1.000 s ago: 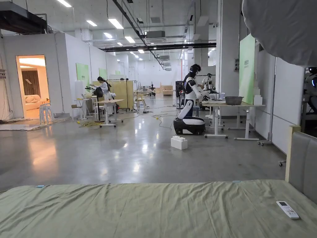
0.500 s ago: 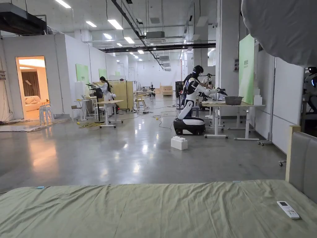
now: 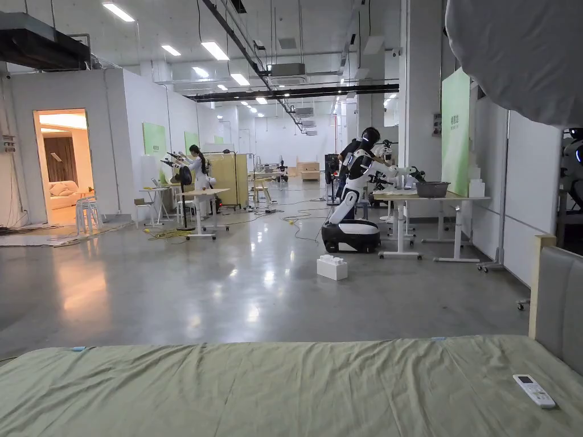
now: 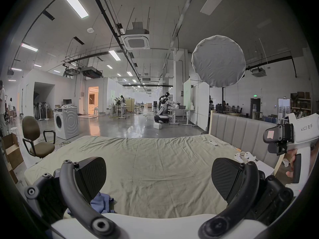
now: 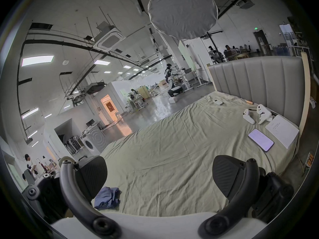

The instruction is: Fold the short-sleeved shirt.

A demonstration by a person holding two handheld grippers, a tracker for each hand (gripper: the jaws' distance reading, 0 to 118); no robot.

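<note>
Change: since a second ago the distant white robot (image 3: 354, 193) by the far table (image 3: 450, 198) has raised and stretched its arm toward the grey basin (image 3: 431, 189); the wider scene sits a little lower in the head view — a camera shift, not a move of things.
Left gripper (image 4: 158, 177): jaws spread wide above the green bed sheet (image 4: 155, 165), nothing between them.
Right gripper (image 5: 159, 177): jaws likewise wide apart, gripping nothing; in the left gripper view its white body (image 4: 293, 139) shows at the right edge, held by a hand (image 4: 291, 163).
Shirt: the blue short-sleeved shirt (image 5: 107, 198) lies crumpled on the sheet near the bed's near edge — partly hidden behind a jaw in both gripper views.
Writing: a printed label on the right gripper's body; a green wall panel (image 3: 455, 131) carries marks too small to make out.
Bedside things: a white remote (image 3: 534, 391), a phone (image 5: 261, 140) with lit screen, two white controllers (image 5: 257, 116) and a white sheet of paper (image 5: 282, 133) near the grey headboard (image 5: 255, 80).
Cut off: a round white diffuser (image 3: 518, 51) at the head view's top corner.
</note>
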